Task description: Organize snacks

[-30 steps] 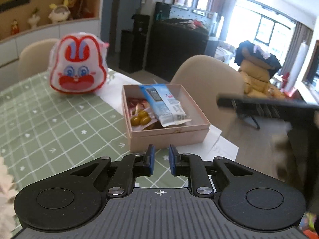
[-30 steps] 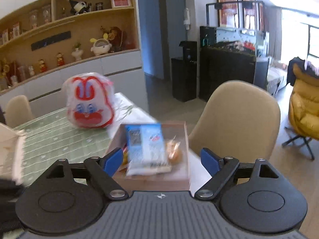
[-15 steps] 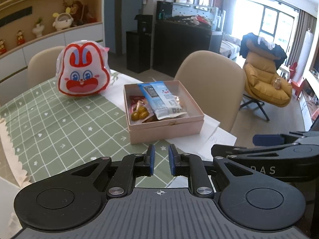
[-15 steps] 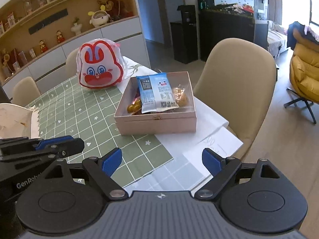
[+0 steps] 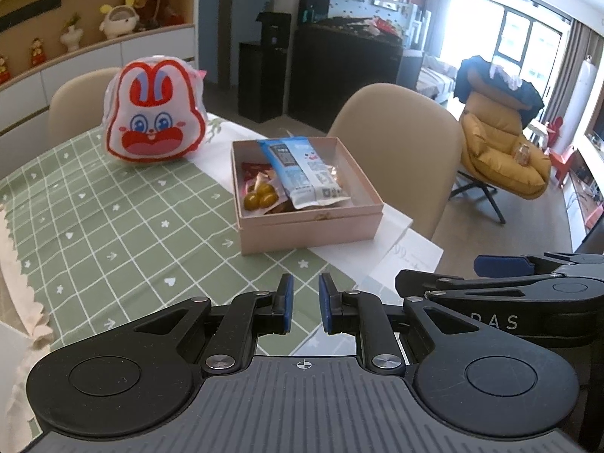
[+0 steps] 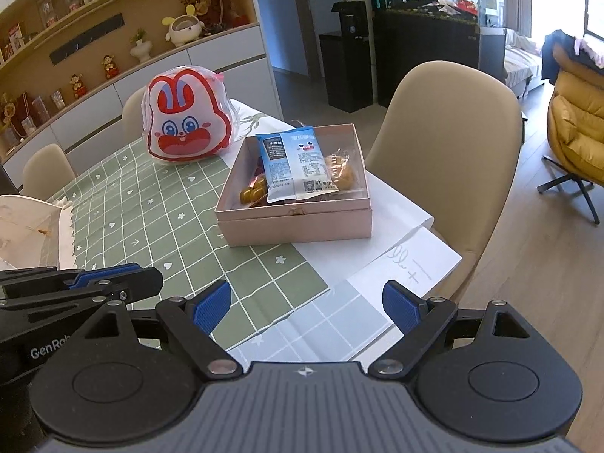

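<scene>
A pink open box (image 5: 313, 231) (image 6: 298, 224) stands on the table near its right edge. In it lie a blue snack packet (image 5: 302, 171) (image 6: 296, 162), yellow candies (image 5: 260, 198) (image 6: 251, 193) and a clear-wrapped pastry (image 6: 341, 173). A red and white rabbit-face bag (image 5: 153, 119) (image 6: 187, 117) stands upright behind and left of the box. My left gripper (image 5: 305, 304) is nearly closed and empty, held back from the box over the table's near part. My right gripper (image 6: 306, 305) is open and empty, to the right of the left one.
The table has a green checked cloth (image 5: 113, 222) and white papers (image 6: 407, 264) under and beside the box. Beige chairs (image 6: 445, 132) (image 5: 79, 102) stand at the right and far side. A white lacy cover (image 6: 26, 226) lies at the left.
Both grippers have pulled back and steadied, so the box looks farther off. The right gripper now lies beside the left. The snacks and the bag have not moved.
</scene>
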A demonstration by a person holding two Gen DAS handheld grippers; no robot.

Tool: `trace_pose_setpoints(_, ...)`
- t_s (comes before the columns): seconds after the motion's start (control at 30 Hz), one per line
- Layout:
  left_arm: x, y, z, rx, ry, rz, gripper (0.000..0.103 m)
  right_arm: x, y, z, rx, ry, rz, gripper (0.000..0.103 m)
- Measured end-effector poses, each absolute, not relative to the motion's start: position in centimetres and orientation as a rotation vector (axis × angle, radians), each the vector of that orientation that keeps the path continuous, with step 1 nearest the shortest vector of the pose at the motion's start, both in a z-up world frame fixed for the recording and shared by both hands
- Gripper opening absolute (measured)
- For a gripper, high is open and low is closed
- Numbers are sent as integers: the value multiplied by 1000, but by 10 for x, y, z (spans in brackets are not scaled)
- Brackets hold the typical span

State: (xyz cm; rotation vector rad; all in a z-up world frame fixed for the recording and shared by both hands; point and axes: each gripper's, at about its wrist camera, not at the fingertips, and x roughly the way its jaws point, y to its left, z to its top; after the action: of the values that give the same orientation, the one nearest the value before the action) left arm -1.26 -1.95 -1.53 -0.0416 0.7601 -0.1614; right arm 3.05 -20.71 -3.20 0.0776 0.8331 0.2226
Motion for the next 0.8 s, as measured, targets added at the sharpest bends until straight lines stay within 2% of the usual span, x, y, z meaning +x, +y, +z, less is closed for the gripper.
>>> trace_pose_setpoints(0.8,-12,-18,-19,-69,773,-164,19,32,-209,-36,79,853,220,88)
